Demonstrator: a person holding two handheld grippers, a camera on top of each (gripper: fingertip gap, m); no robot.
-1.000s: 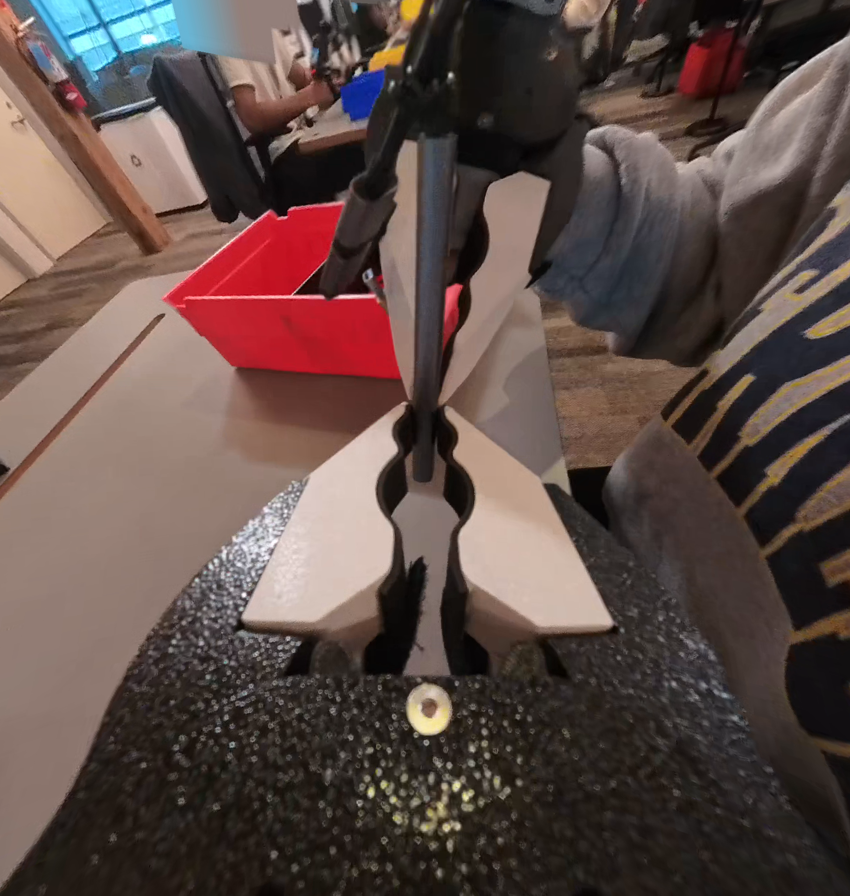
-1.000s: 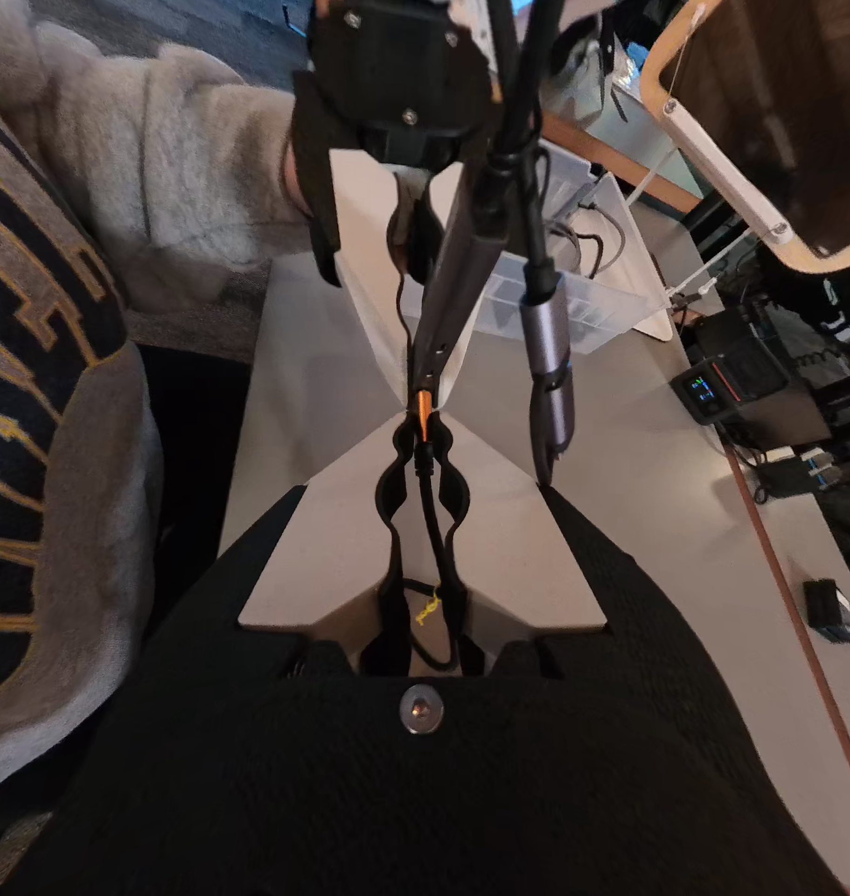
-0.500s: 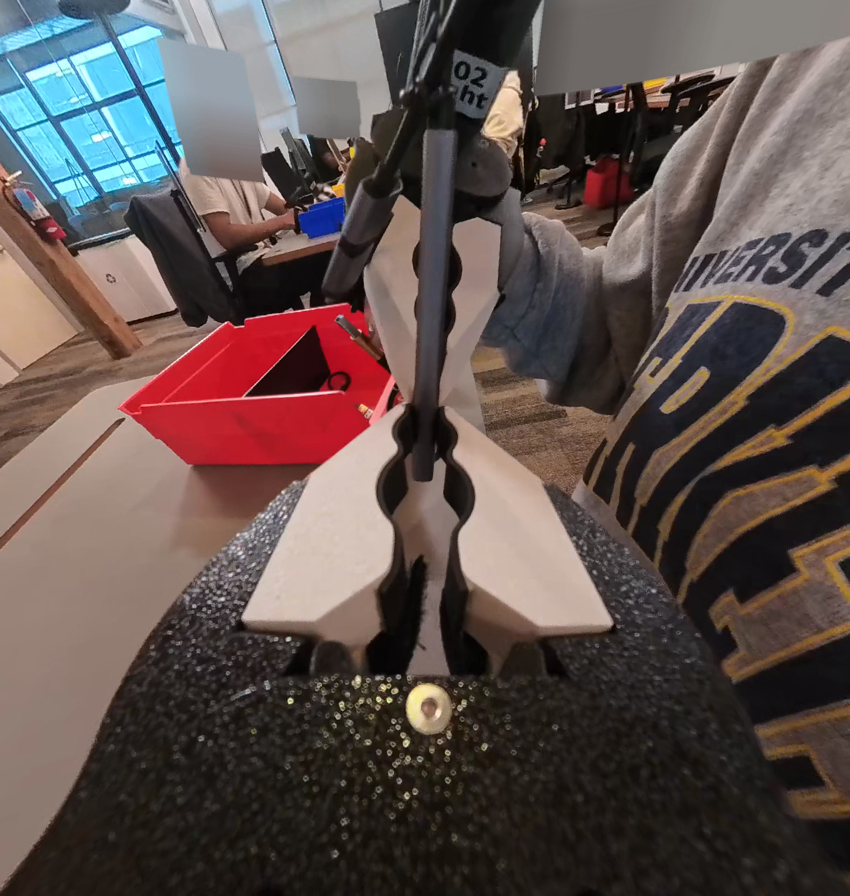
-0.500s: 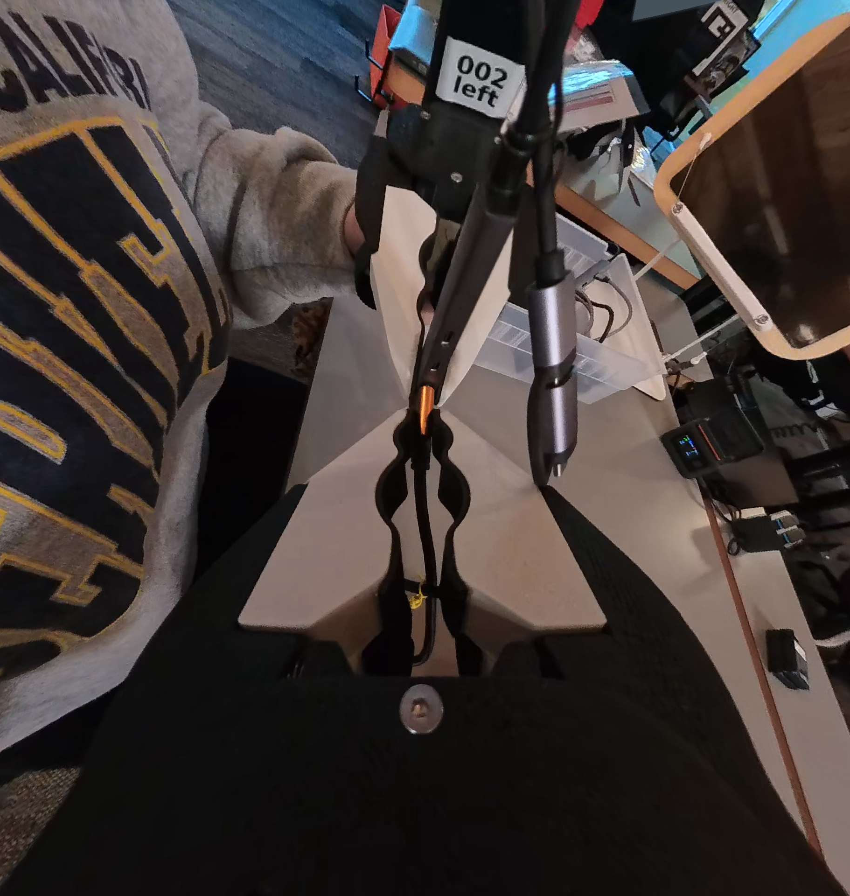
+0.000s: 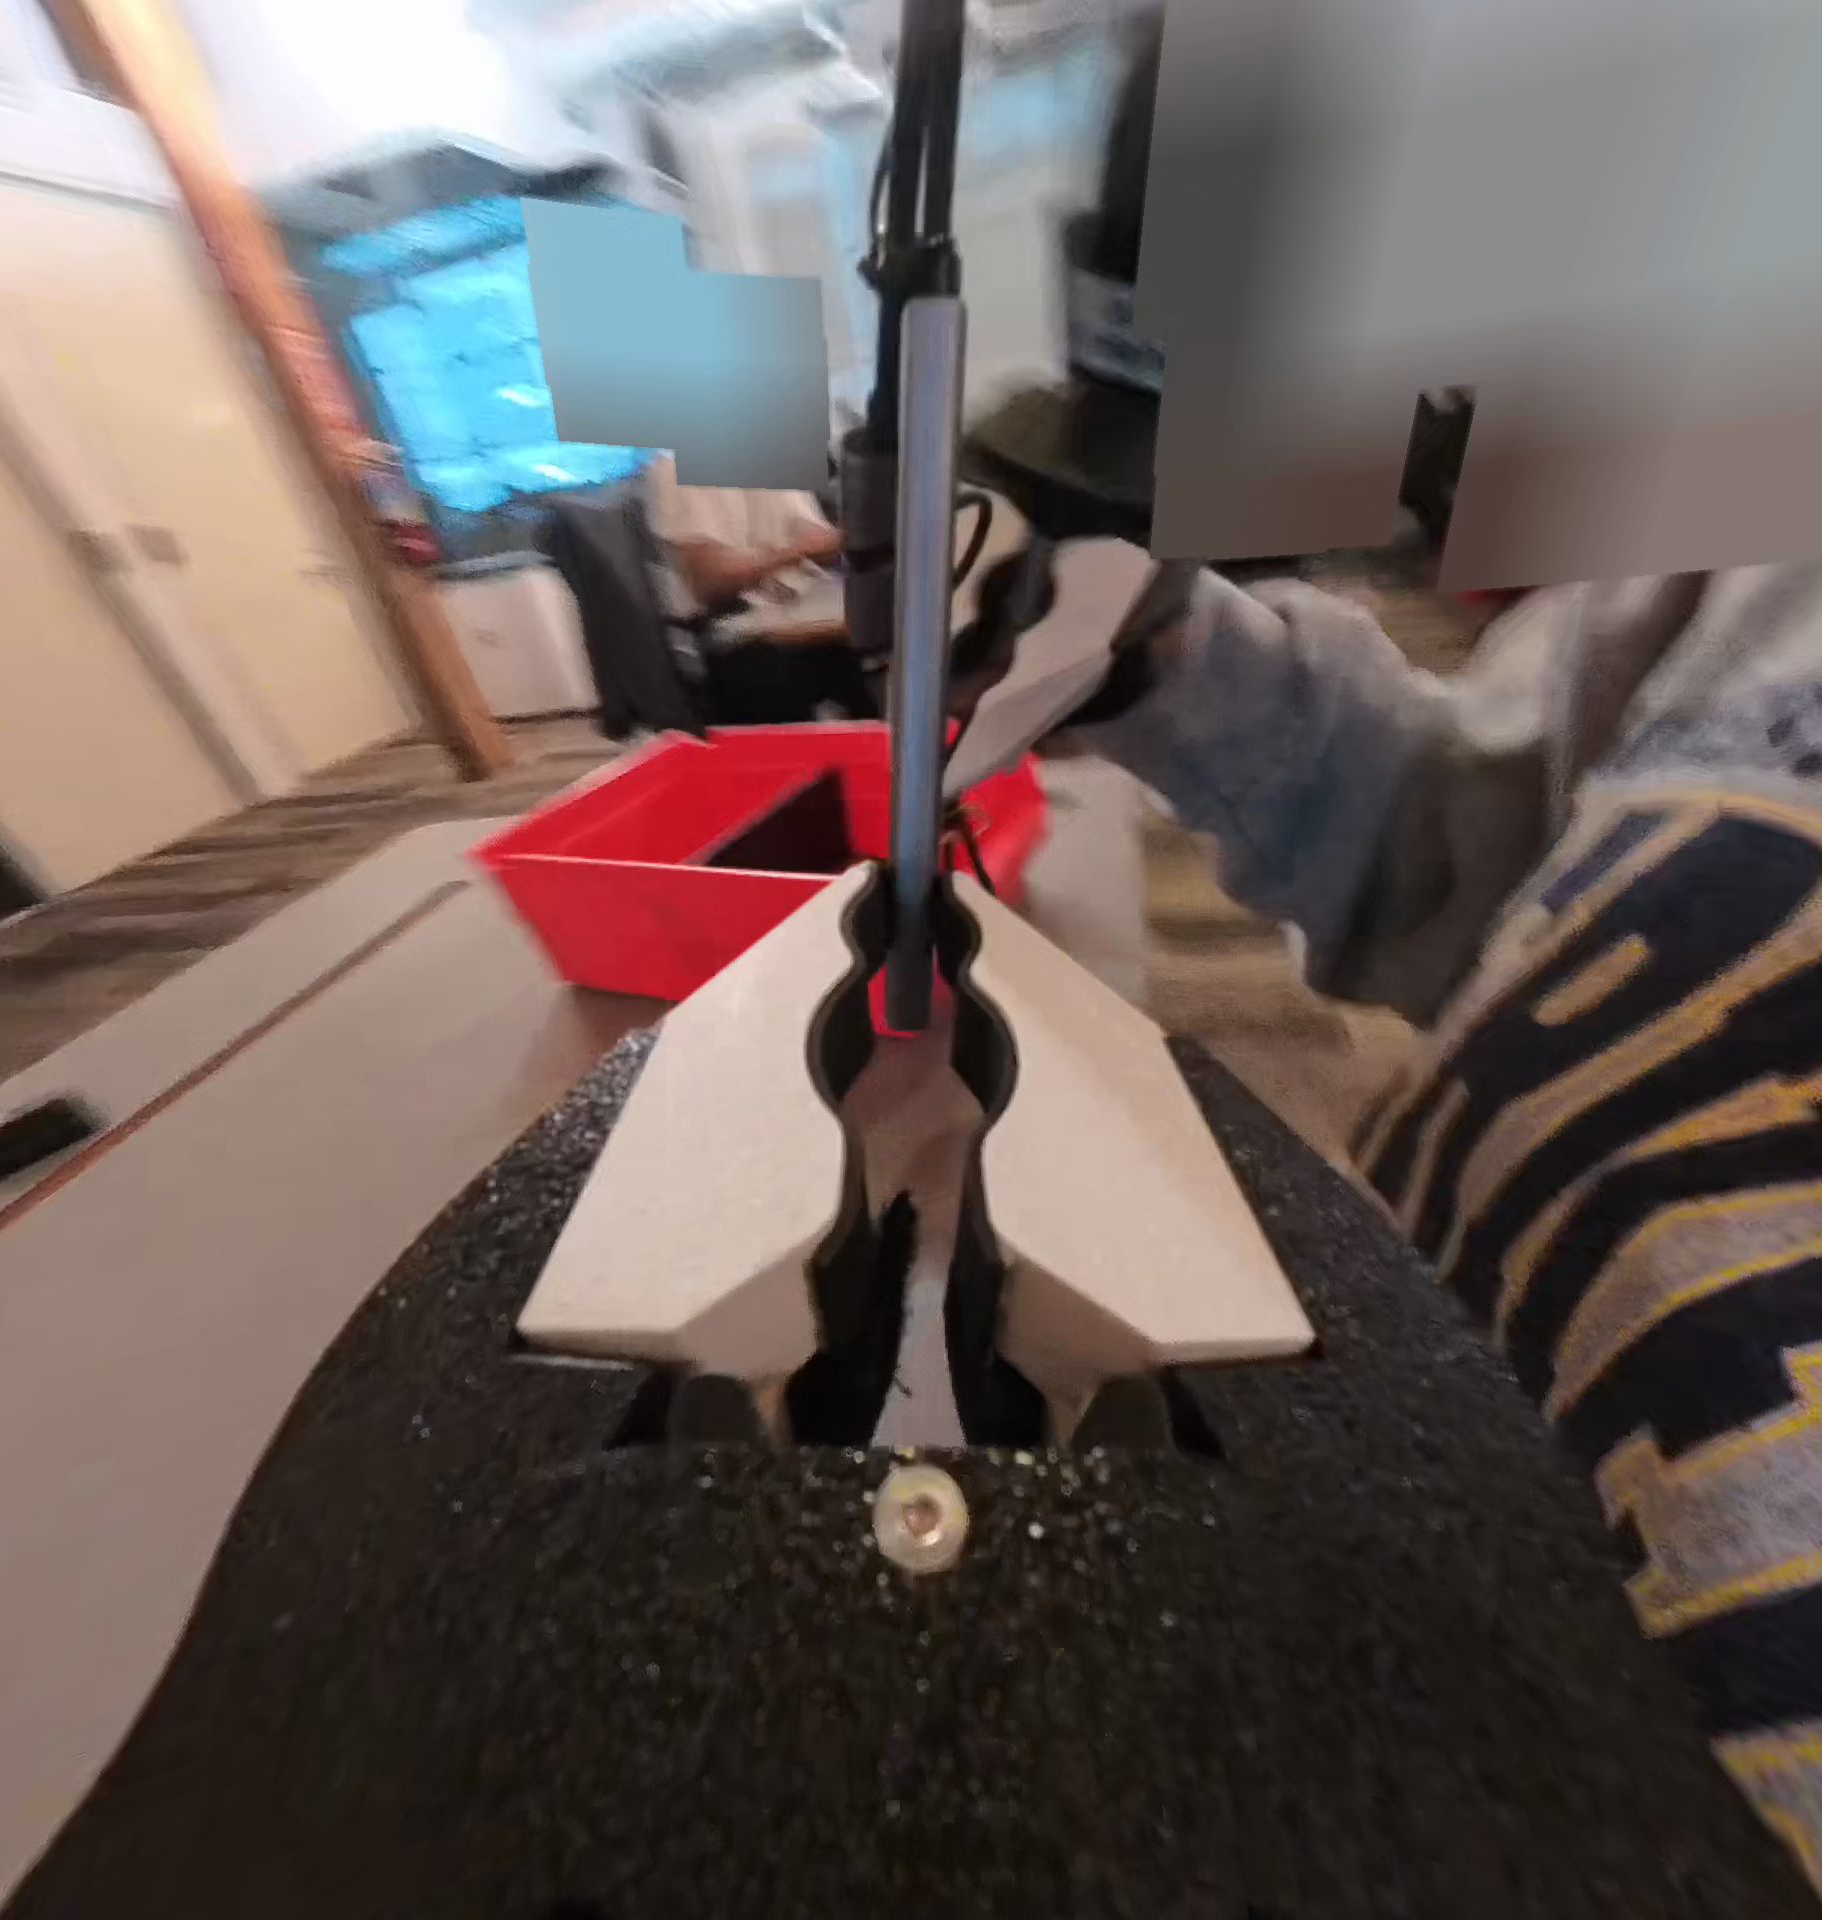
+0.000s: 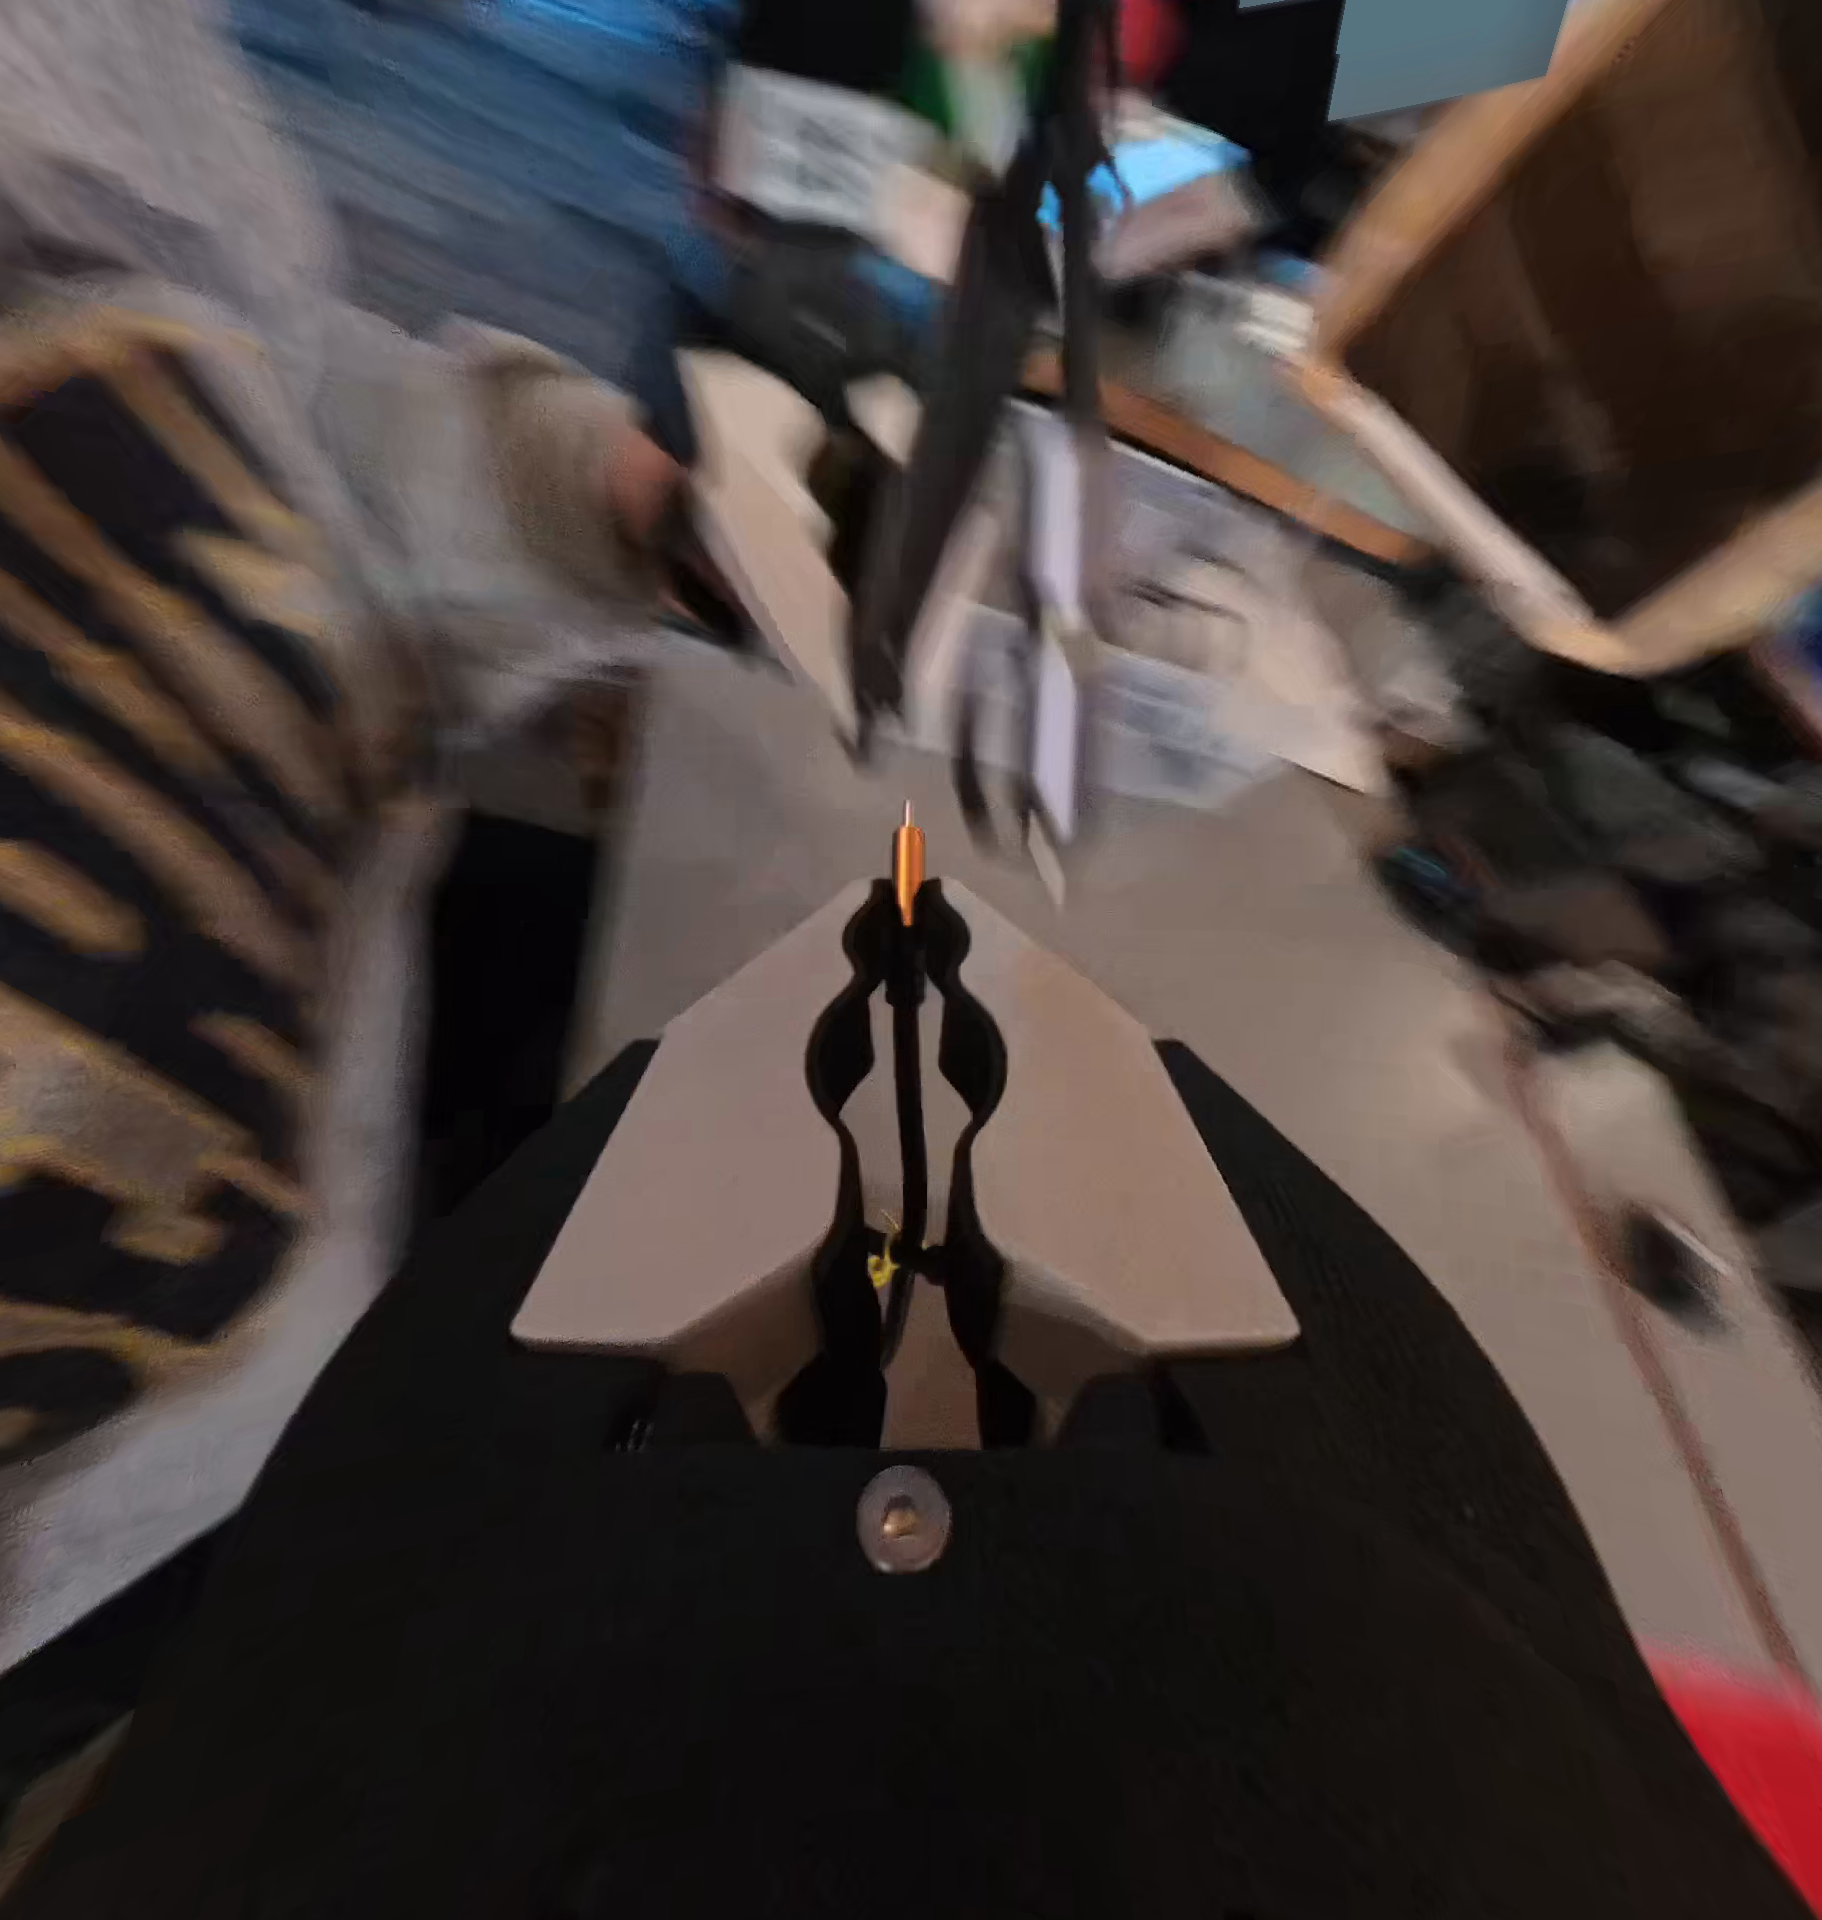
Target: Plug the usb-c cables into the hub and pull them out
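My left gripper [image 5: 912,894] is shut on the grey hub [image 5: 926,644], seen edge-on and held upright above the table, with black cables running up from its top. My right gripper [image 6: 905,896] is shut on a USB-C cable with an orange plug [image 6: 906,860]; the bare plug tip points forward and is free of the hub. In the right wrist view the hub [image 6: 938,520] and a dangling grey adapter [image 6: 1054,623] are blurred and set apart beyond the plug. The right gripper also shows in the left wrist view [image 5: 1042,665], behind and to the right of the hub.
A red bin [image 5: 678,894] stands on the grey table [image 5: 263,1195] behind the hub. A clear plastic tray [image 6: 1167,665] sits on the table beyond the right gripper. The person's grey sweatshirt [image 5: 1613,1039] is close at the right. A small black object [image 5: 19,1138] lies at the table's left.
The orange plug has come out of the hub and the two grippers have moved apart. Both views are now motion-blurred and tilted up.
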